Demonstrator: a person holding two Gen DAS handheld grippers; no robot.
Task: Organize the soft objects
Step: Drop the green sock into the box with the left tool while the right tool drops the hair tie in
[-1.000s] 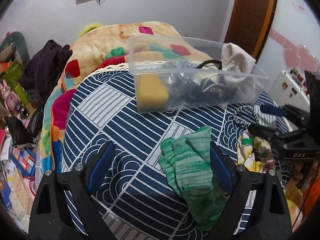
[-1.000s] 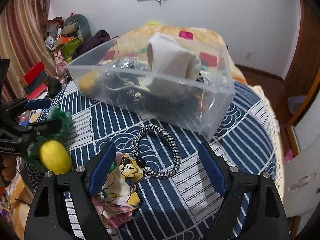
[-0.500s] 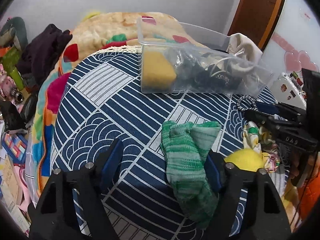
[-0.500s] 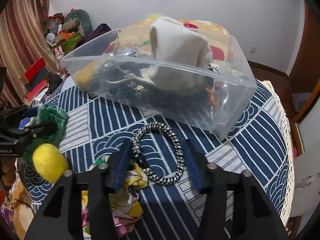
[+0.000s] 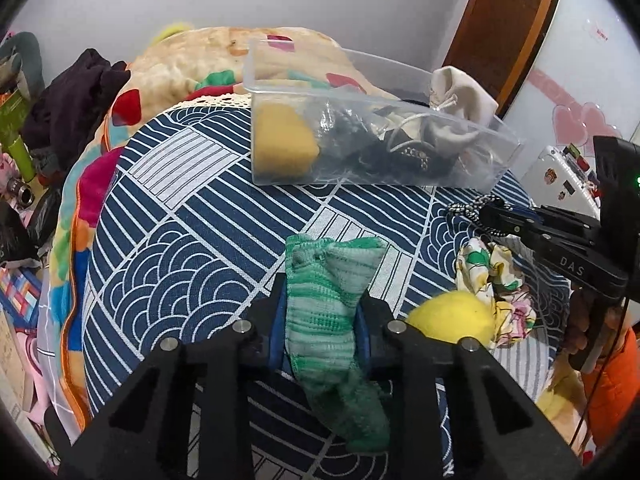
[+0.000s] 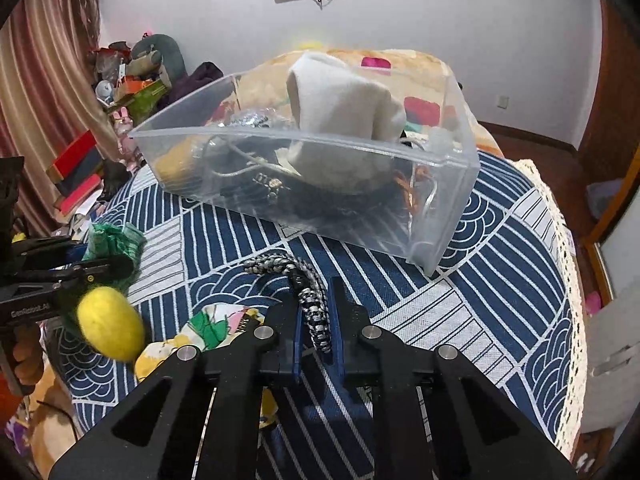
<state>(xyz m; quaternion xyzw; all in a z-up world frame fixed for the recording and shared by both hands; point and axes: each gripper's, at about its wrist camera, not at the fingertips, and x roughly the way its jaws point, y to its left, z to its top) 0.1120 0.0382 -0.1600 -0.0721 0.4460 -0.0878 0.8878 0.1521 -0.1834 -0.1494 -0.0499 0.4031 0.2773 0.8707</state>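
My left gripper point(image 5: 322, 304) is shut on a green striped knit cloth point(image 5: 328, 300), which drapes over the blue patterned tablecloth point(image 5: 180, 220). My right gripper point(image 6: 316, 320) is shut on a black-and-white braided cord loop point(image 6: 308, 300); it shows from the side in the left wrist view point(image 5: 496, 216). A clear plastic bin point(image 6: 440, 184) behind both holds a beige cloth point(image 6: 340, 120), a yellow sponge point(image 5: 280, 144) and dark tangled items. A yellow soft ball point(image 5: 452, 316) and a floral scrunchie point(image 5: 496, 276) lie between the grippers.
The round table's lace edge point(image 6: 560, 240) curves at the right. A bed with a colourful blanket point(image 5: 180, 68) stands behind the table. Clutter and boxes point(image 6: 80, 160) line the left wall. A wooden door point(image 5: 508, 20) is at the far right.
Both grippers have closed: the left onto the green cloth, the right onto the braided cord. Both moved forward and lower toward the table.
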